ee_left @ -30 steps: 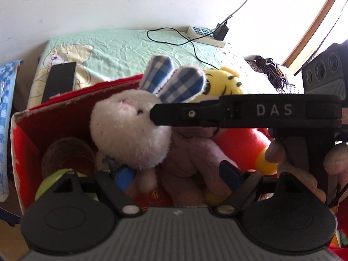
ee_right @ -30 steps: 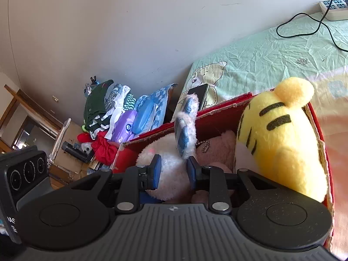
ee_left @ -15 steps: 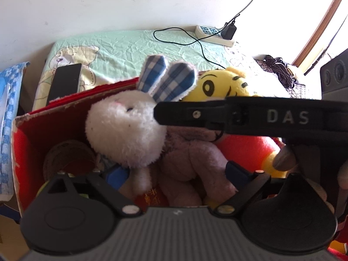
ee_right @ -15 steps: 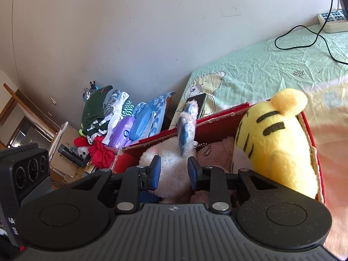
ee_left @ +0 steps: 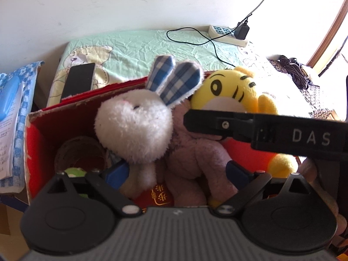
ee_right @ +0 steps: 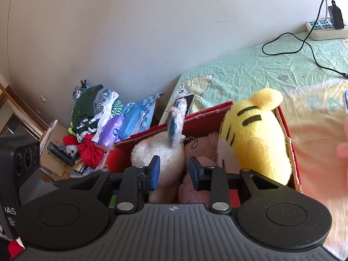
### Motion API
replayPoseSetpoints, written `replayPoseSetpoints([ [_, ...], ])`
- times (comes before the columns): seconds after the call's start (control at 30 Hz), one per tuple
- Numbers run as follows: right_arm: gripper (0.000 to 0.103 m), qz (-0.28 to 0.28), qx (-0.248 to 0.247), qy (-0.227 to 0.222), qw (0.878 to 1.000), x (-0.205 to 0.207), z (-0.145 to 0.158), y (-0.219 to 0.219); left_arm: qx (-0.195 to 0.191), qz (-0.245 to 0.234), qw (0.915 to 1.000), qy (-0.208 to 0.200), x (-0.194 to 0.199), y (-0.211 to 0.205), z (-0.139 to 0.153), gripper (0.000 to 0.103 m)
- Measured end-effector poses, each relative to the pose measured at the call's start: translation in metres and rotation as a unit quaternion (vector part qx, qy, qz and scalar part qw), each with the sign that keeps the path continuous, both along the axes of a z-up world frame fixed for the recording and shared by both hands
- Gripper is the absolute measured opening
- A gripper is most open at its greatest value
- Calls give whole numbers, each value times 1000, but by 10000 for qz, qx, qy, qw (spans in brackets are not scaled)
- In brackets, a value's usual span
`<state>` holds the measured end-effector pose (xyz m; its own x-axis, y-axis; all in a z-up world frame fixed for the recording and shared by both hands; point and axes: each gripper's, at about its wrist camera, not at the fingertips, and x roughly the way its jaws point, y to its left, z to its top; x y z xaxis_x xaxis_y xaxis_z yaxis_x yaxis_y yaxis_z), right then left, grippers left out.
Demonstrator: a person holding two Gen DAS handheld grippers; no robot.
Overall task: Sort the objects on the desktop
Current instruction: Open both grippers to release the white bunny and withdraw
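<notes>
Red cardboard box (ee_left: pixel 34 130) sits packed with soft toys at the near edge of the bed (ee_left: pixel 139 43), and both grippers hang right over it. Left gripper (ee_left: pixel 177 173) has its blue-padded jaws spread wide, holding nothing, hovering above the white plush rabbit (ee_left: pixel 133 128) and the pinkish plush (ee_left: pixel 191 161) squeezed in beside it. The rabbit's blue checked ears stick up past the box's far wall. Yellow tiger plush (ee_left: pixel 230 91) fills the right end of the box, leaning against the pink one. Right gripper (ee_right: pixel 174 173) shows jaws parted to a middling gap, empty, straddling the seam between rabbit (ee_right: pixel 158 152) and pink plush (ee_right: pixel 208 143), with the tiger (ee_right: pixel 252 139) just to its right. A roll of tape (ee_left: pixel 79 154) lies in the box's left end. A black phone (ee_left: pixel 79 80) lies on the bed behind the box, and a power strip (ee_left: pixel 227 35) rests at the bed's far edge.
</notes>
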<state>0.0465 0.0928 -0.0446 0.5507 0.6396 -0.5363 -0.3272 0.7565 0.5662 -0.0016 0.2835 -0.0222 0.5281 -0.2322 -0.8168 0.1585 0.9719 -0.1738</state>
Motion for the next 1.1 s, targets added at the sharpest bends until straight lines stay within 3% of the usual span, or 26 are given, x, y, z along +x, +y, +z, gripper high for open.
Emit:
replayPoseSetpoints([
  [0.23,33,-155,-171,-76,9997,-13,4,-5,264,154,9995,-54,-9,-8,7,97],
  [0.5,33,-199,-205,151,9995,-28,4,-10,420,261,9988,-53,-23,-14,11,97],
  [0.77,34,-262,-430,-129,9986,-47,9,-10,538,438,9976,-2,-33,-18,11,96],
  [1.1,37,-355,-362,-237,9984,-64,11,-17,925,720,9931,-15,-48,-24,12,99],
])
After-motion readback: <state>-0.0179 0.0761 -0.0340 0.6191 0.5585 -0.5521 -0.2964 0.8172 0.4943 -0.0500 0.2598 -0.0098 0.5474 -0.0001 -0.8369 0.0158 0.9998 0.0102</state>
